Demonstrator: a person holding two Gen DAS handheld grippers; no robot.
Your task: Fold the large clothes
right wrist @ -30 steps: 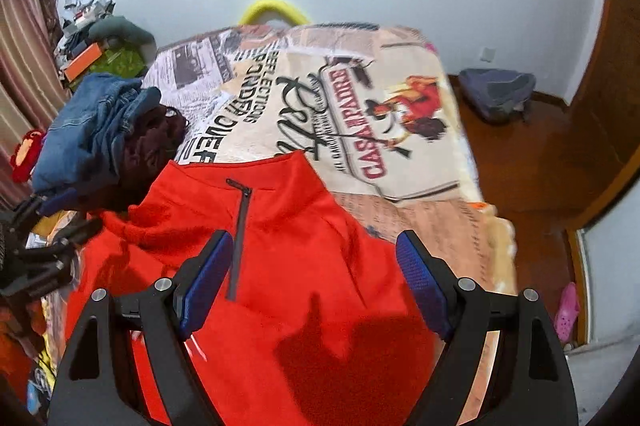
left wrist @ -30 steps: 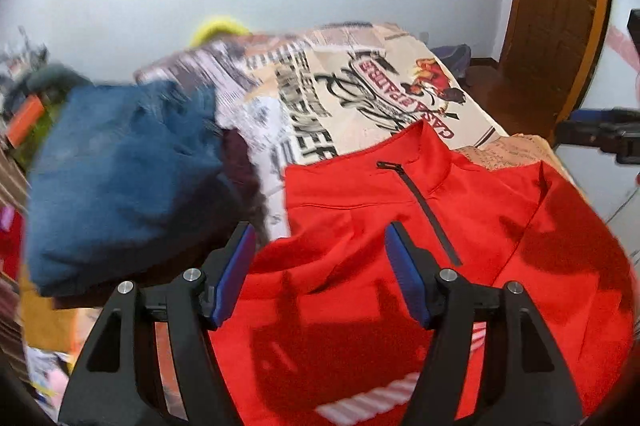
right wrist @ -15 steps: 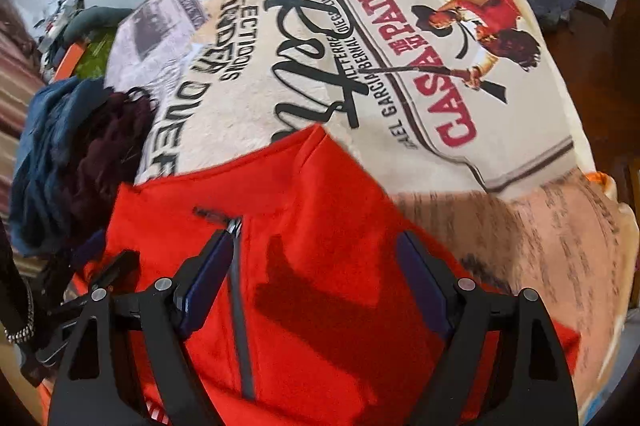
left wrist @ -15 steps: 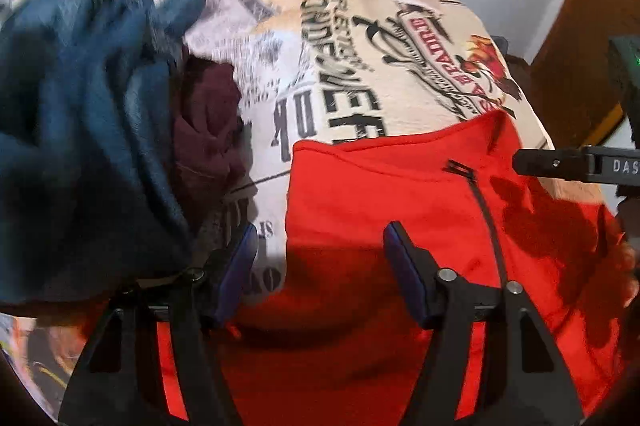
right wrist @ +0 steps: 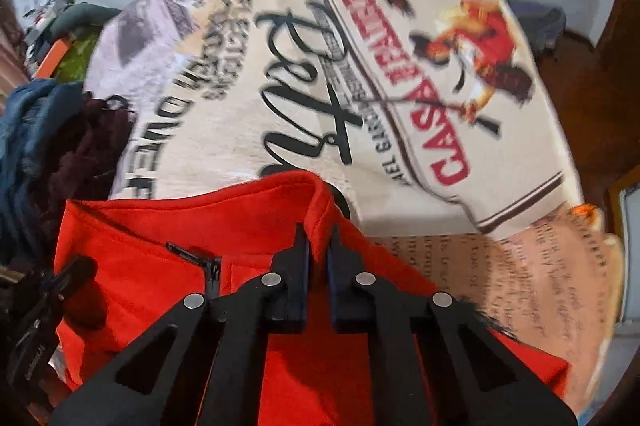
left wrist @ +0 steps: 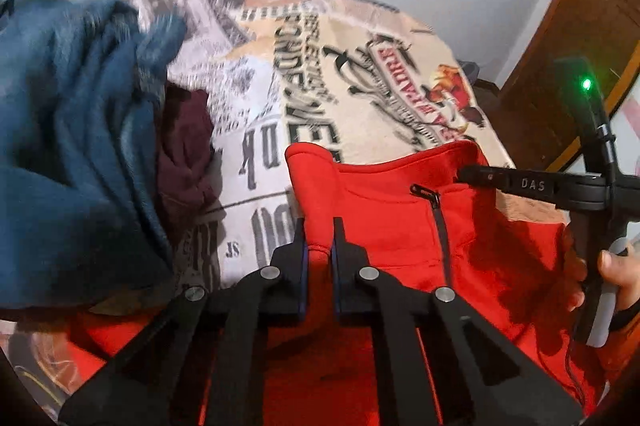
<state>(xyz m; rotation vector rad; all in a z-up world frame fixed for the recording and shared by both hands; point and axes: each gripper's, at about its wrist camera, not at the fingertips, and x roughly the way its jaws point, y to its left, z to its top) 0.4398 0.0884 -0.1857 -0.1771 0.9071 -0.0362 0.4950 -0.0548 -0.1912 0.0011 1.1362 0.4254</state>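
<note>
Left wrist view: both my jaws just clamped shut on the red pullover (left wrist: 400,226) collar, left gripper (left wrist: 319,246), right gripper (right wrist: 318,250). Grab's done; next I'd lift evenly and fold across the bed (right wrist: 280,73).

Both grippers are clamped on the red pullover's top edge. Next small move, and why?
Probably lift both ends together. The left gripper and right gripper have just closed, each pinching red fabric at one end of the red pullover collar, while its body lies rumpled on the printed bedspread.
</note>
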